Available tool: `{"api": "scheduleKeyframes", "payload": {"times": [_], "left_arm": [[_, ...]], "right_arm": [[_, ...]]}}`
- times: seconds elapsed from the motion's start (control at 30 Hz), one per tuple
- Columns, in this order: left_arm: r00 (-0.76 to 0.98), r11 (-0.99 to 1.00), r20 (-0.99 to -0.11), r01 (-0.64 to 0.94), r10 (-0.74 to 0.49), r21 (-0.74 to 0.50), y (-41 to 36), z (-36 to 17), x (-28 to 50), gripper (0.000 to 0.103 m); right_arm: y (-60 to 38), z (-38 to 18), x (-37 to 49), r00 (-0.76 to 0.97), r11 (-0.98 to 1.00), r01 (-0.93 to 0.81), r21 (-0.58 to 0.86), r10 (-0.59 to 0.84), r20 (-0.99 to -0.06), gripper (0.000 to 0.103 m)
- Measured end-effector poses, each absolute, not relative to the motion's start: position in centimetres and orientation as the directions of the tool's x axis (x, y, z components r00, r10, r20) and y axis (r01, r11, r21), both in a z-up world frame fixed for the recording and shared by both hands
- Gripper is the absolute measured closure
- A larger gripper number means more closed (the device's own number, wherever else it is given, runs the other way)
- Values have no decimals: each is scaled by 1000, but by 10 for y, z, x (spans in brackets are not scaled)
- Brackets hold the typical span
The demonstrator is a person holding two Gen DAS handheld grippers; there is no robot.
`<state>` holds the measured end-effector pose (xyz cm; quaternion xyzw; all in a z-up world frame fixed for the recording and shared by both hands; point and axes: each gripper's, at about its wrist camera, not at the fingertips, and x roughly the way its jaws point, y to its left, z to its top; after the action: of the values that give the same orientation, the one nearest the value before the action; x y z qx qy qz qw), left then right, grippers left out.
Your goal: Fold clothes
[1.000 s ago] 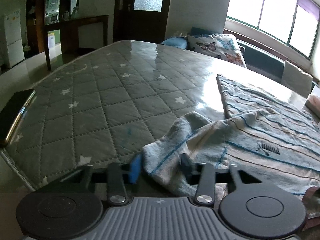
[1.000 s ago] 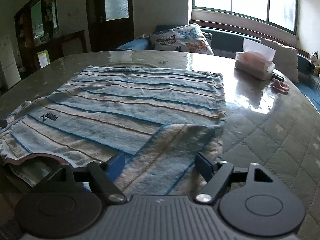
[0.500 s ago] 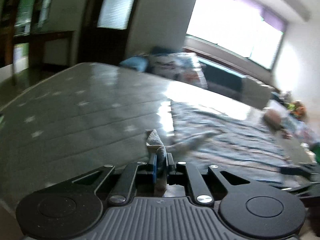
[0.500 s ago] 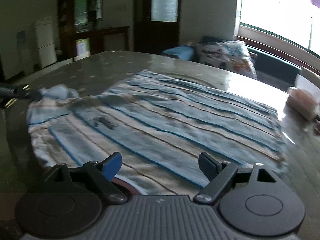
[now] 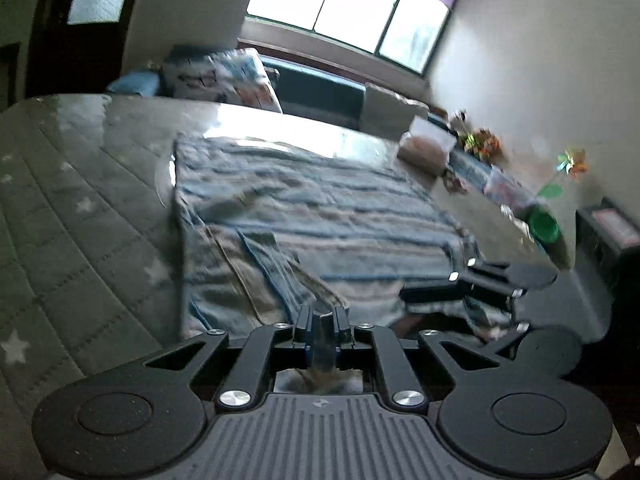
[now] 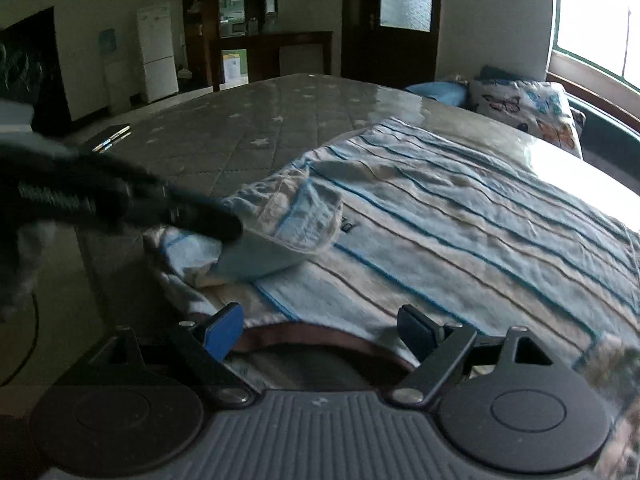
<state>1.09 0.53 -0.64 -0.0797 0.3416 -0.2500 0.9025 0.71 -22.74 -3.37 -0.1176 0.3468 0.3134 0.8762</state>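
A blue and beige striped shirt (image 5: pixel 320 216) (image 6: pixel 460 232) lies spread on the grey quilted table cover (image 5: pixel 80 200) (image 6: pixel 240 136). My left gripper (image 5: pixel 323 320) pinches a strip of the shirt's sleeve between its pads, though its jaws are opening slightly. In the right wrist view the left gripper (image 6: pixel 216 224) comes in blurred from the left, holding the sleeve (image 6: pixel 296 220) folded over the shirt's chest. My right gripper (image 6: pixel 320 330) stands open just above the brown-edged collar, gripping nothing. It also shows in the left wrist view, where the right gripper (image 5: pixel 472 284) sits at the shirt's near right edge.
A tissue box (image 5: pixel 426 146) and a green cup (image 5: pixel 542 228) stand along the table's far right side. A butterfly pillow (image 6: pixel 524 108) lies on the bench beyond the table. A dark flat phone-like object (image 6: pixel 110 138) rests at the table's far left edge.
My left gripper closed on the sleeve and carried it rightward over the shirt's body. My right gripper swung left from the shirt's side to the collar and stayed open.
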Motion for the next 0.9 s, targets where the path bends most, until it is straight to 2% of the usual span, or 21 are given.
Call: {"api": "scheduleKeyframes", "payload": {"times": [0.07,0.13,0.27,0.43,0.5,0.6,0.8,0.9], "left_arm": [[639,858,-575,411,-512,-308,4,-2,10,71],[662,860,-551,420,-508,-289,7,6,9,67],[725,894,-523,370,-449,-254,25,18,16,67],[739,947,-596,285,-314,-146,27,-1,30,67],[717,945,-627,308,-306,-110,23,-12,28,67],[712,943,-642,327,-285,-57,19,-22,21,57],[721,942,-636,333,-277,-32,21,-18,18,56],[741,954,-621,296,-256,-40,30,-11,24,56]], "right_arm": [[-233,-31,5,565,780,-626,10,462,-684,17],[-238,-28,4,565,781,-624,15,464,-682,17],[-245,-20,5,582,789,-613,23,472,-662,17],[-247,-11,11,618,811,-584,33,471,-629,17],[-245,-7,14,632,819,-573,37,469,-617,17],[-239,-5,19,633,820,-568,67,487,-602,17],[-211,-13,27,610,796,-600,84,523,-595,16],[-204,-25,30,622,808,-589,14,465,-630,16]]}}
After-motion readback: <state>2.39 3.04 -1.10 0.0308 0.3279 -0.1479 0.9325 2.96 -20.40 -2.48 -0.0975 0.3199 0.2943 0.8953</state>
